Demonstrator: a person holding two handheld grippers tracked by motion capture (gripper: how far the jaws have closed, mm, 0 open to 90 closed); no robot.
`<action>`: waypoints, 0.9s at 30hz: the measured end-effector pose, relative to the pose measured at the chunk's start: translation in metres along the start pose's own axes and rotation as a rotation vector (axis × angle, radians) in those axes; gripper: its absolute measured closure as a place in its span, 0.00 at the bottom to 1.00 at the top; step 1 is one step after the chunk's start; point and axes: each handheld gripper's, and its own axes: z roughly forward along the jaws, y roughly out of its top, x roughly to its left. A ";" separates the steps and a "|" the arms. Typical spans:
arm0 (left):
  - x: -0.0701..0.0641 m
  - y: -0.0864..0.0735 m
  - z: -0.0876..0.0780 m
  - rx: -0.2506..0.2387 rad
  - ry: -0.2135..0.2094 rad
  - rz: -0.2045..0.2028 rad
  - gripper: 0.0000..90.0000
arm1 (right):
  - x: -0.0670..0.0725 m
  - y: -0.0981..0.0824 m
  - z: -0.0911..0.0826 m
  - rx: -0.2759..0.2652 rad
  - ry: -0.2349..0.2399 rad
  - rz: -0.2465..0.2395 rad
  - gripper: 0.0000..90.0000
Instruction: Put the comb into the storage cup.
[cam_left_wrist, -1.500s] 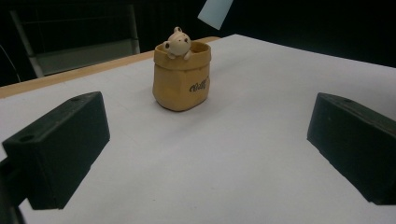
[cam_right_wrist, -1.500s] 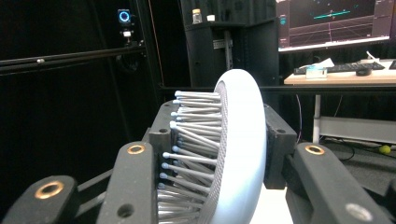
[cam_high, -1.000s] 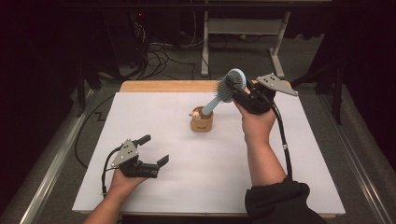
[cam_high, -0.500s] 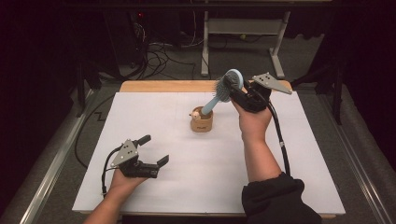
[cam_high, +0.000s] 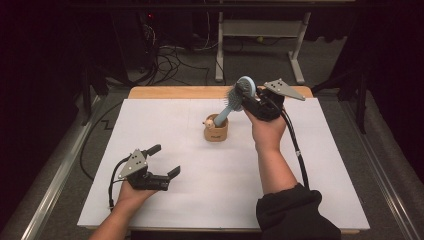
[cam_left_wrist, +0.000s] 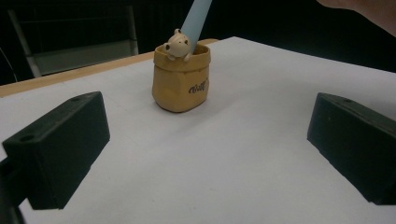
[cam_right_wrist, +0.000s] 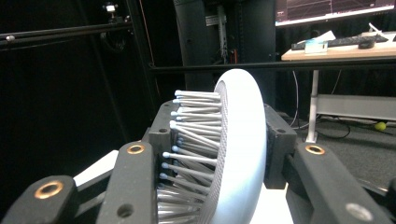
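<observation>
The right tool (cam_high: 248, 98) is clamped on the head of the pale blue hairbrush (cam_high: 235, 100), whose handle slants down into the small tan pot (cam_high: 216, 131) mid-table (cam_high: 310, 165); the left tool (cam_high: 165, 162) rests near the front edge, its jaws spread wide and holding nothing

Bright light falls on the white table (cam_high: 320, 165); the surroundings are dark, and all views are slightly soft.
</observation>
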 end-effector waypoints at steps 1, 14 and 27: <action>0.000 0.000 0.000 0.000 0.000 0.002 0.00 | 0.001 -0.001 0.001 0.003 0.001 0.001 0.65; 0.000 0.000 0.000 -0.002 -0.001 0.000 0.00 | 0.007 -0.013 0.013 0.031 0.008 0.004 0.65; -0.001 0.000 0.000 -0.001 -0.002 0.001 0.00 | 0.012 -0.024 0.024 0.056 0.009 0.006 0.65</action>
